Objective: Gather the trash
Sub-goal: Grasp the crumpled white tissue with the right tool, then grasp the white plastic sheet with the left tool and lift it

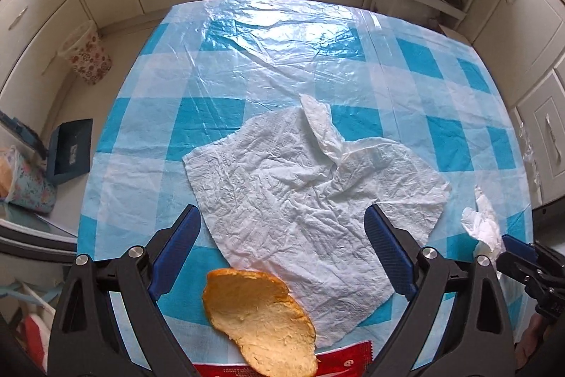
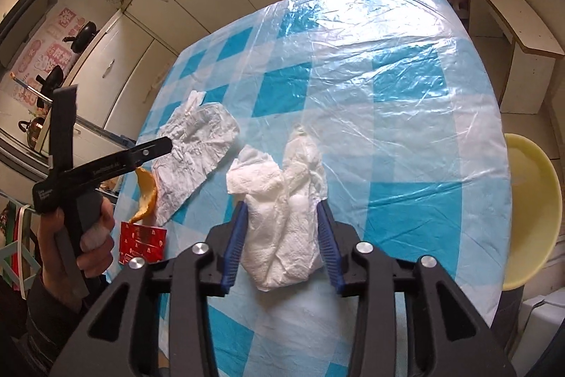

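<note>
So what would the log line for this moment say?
left claw: open over tissue | right claw: around wad | peel, packet: on table

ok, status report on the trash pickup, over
Left gripper open over flat tissue and orange peel. Right gripper open around crumpled tissue. Red wrapper waiting. Nothing blocking.

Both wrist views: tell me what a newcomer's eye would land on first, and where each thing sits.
The blue-and-white checked table cover under glossy clear plastic fills both views. On it lies a big flattened white paper towel, with an orange peel at its near edge, partly over a red wrapper. In the right wrist view a crumpled white tissue wad sits between the blue pads of the right tool; the left tool hangs wide open over the towel.
</note>
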`<state>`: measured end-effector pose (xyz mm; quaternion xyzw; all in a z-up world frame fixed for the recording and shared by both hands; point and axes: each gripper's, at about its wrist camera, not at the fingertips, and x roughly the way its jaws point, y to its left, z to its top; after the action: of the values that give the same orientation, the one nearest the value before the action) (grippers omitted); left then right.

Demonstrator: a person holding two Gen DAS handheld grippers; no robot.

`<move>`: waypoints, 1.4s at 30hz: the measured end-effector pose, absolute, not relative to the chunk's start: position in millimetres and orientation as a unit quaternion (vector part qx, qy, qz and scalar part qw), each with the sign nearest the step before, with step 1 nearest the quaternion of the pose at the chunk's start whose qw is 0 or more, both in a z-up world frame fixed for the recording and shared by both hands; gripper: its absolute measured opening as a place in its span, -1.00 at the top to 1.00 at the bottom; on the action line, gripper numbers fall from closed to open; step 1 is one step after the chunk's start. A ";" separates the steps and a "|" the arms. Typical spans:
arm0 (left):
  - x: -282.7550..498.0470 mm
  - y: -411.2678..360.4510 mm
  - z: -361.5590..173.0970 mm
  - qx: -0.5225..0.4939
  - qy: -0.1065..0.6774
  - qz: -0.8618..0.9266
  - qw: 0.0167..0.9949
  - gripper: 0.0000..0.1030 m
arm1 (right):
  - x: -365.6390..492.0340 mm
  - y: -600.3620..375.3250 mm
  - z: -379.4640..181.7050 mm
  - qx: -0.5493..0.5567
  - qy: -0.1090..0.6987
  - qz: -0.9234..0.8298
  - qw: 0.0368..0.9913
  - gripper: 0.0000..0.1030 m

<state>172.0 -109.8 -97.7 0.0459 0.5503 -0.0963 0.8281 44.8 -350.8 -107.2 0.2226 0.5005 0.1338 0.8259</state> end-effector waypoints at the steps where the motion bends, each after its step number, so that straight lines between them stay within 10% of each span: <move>1: 172.5 -109.2 -97.0 0.050 0.549 -0.099 0.829 -0.74 | 44.3 -348.2 -105.0 0.215 0.499 0.132 0.829 -0.12; 16: 164.9 -125.6 -114.2 0.105 0.556 -0.141 0.812 -0.65 | 46.1 -320.6 -107.8 0.148 0.504 0.138 0.840 -0.39; 24: 144.9 -149.2 -104.0 0.112 0.537 -0.195 0.813 0.89 | 46.7 -320.6 -107.8 0.139 0.503 0.138 0.842 -0.39; 39: 134.6 -134.2 -64.0 -0.003 0.520 -0.260 0.814 0.93 | 45.4 -315.4 -107.1 0.109 0.501 0.127 0.849 -0.39; 42: 132.7 -131.7 -61.2 0.010 0.510 -0.237 0.827 0.93 | 46.2 -311.2 -107.9 0.091 0.501 0.125 0.851 -0.06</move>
<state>132.7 -131.7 -61.2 0.0101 0.5096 -0.2371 0.8270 46.2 -311.2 -107.9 0.0914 0.5011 0.1251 0.8514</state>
